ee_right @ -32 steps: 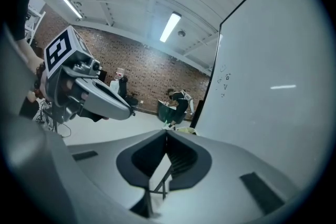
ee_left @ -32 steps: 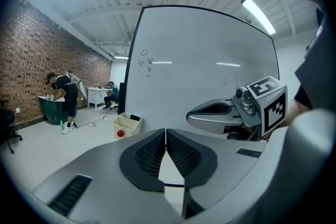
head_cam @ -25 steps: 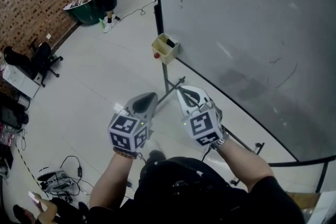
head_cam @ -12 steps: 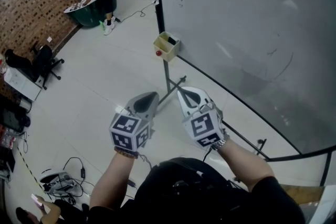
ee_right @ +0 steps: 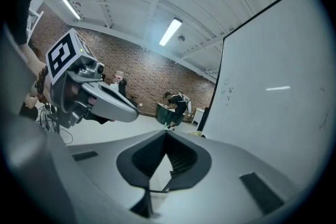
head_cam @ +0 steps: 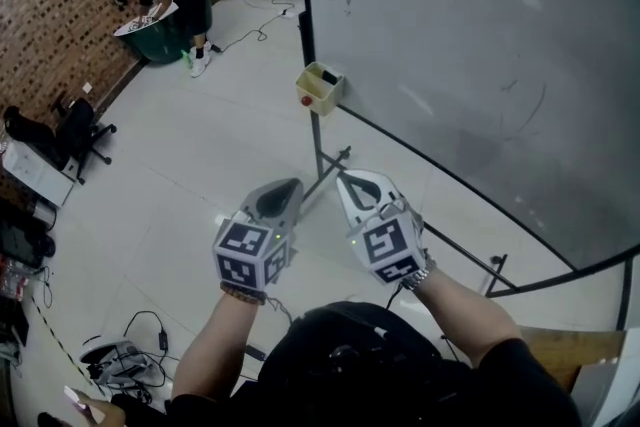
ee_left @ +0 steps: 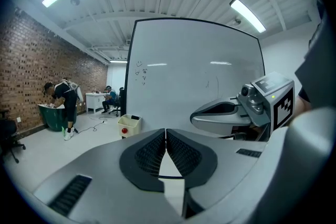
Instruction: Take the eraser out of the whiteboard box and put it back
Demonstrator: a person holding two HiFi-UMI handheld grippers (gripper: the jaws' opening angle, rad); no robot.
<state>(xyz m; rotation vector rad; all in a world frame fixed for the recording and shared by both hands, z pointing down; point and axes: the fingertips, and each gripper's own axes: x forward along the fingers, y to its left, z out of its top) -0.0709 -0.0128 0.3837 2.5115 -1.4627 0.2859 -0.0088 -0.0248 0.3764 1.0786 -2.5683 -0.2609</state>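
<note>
Ahead at twelve o'clock, the whiteboard box [head_cam: 320, 91] could get bumped if the closed, empty left claw [head_cam: 290, 184] and right claw [head_cam: 345, 178] arrive unopened.

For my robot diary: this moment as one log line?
left gripper: shut, empty | right gripper: shut, empty | whiteboard box: ahead, untouched

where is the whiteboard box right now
Upper centre of the head view: the whiteboard box sits at the lower left corner of the whiteboard.

Left gripper [ee_left: 166, 136] jaws meet with nothing between them; beyond, a yellowish box [ee_left: 129, 124] sits at the whiteboard's [ee_left: 199, 76] lower left corner, right gripper [ee_left: 195, 117] alongside
</note>
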